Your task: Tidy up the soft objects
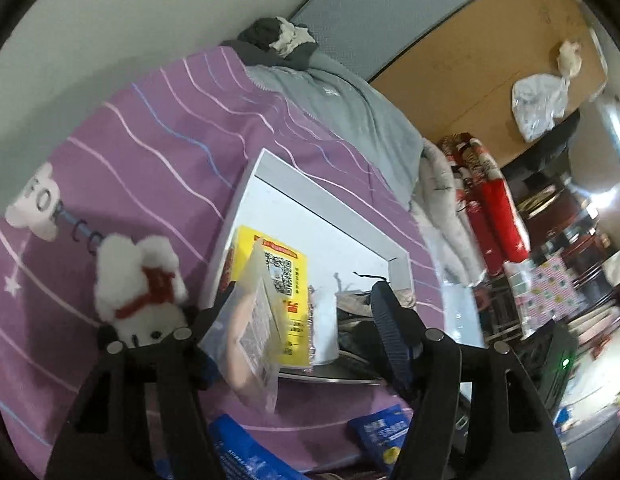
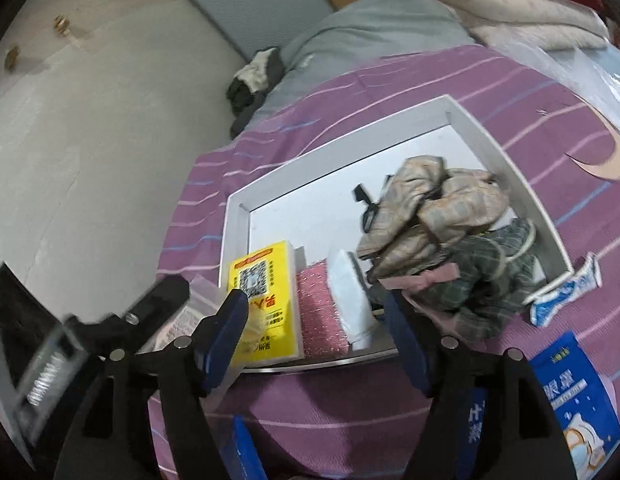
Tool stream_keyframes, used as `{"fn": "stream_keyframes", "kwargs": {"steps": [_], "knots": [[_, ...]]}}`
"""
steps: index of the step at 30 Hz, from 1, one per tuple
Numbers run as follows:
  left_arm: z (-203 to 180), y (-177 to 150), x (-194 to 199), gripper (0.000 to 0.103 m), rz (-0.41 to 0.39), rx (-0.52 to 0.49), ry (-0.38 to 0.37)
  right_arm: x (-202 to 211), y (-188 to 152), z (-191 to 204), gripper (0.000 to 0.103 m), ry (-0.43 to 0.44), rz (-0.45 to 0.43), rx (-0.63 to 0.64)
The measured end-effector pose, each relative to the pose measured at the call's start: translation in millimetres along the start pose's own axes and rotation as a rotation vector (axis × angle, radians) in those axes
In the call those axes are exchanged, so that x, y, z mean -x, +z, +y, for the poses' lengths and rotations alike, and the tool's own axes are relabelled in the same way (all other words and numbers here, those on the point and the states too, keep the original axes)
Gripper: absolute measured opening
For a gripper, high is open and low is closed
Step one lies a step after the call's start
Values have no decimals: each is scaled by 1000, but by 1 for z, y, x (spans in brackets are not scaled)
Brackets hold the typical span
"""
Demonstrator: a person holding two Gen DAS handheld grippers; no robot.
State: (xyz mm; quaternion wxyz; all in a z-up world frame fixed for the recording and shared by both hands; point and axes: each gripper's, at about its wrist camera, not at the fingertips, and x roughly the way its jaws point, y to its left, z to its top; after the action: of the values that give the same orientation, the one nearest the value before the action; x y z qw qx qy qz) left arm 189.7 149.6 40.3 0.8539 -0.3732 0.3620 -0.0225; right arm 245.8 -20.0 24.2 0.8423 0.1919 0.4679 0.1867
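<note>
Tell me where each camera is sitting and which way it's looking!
Left wrist: on the left gripper, looking down along its fingers at the white tray and plush toy; a clear packet sits between its open fingers.
Right wrist: on the right gripper, looking down at the same white tray and bundled cloth; its open fingers show.
Shared: tray, yellow box, purple bedspread.
</note>
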Motion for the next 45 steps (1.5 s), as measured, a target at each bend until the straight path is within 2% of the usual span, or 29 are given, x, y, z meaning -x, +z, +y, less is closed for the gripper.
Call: {"fn": "stream_keyframes", "kwargs": {"steps": [3, 7, 9, 11, 12, 15, 20, 22, 24, 25, 27, 31, 34, 39, 42, 45], "knots": [[14, 1, -6, 64, 23, 64, -59, -4, -2, 3, 71, 42, 9, 20], [33, 1, -11, 63, 47, 175, -150, -8, -5, 11, 71, 68, 70, 69], [37, 2, -9, 62, 37, 196, -163, -10, -8, 18, 71, 67, 111, 112], [35, 2, -6, 60, 20, 182, -161, -17, -10, 18, 71, 92, 169, 97], [33, 2, -5, 58, 17, 175, -160, -20, -10, 16, 68, 131, 195, 70], [27, 1, -8, 55, 17, 157, -154, -28, -11, 8, 44, 225, 273, -11], [22, -1, -12, 52, 22, 141, -148, -37, -13, -4, 31, 326, 344, -124], [22, 0, -12, 52, 19, 139, -151, -43, -15, -9, 19, 369, 369, -172], [21, 0, -11, 52, 16, 140, -154, -48, -18, -12, 11, 376, 384, -201], [21, 1, -11, 52, 15, 142, -156, -50, -18, -12, 6, 376, 385, -211], [24, 0, -10, 52, 11, 145, -152, -49, -18, -14, 4, 387, 377, -227], [24, 0, -7, 52, -1, 144, -139, -37, -11, -14, 2, 399, 306, -222], [22, 0, -7, 53, -1, 132, -91, -30, -7, -13, 1, 386, 252, -208], [19, 2, 0, 60, 0, 105, 7, -27, 2, -3, 1, 236, 148, -108], [16, 3, 3, 62, -19, 64, 71, -30, 2, -3, 1, 188, 139, -91], [17, 2, -6, 61, 19, 60, 40, -31, 1, -1, 2, 186, 132, -82]]}}
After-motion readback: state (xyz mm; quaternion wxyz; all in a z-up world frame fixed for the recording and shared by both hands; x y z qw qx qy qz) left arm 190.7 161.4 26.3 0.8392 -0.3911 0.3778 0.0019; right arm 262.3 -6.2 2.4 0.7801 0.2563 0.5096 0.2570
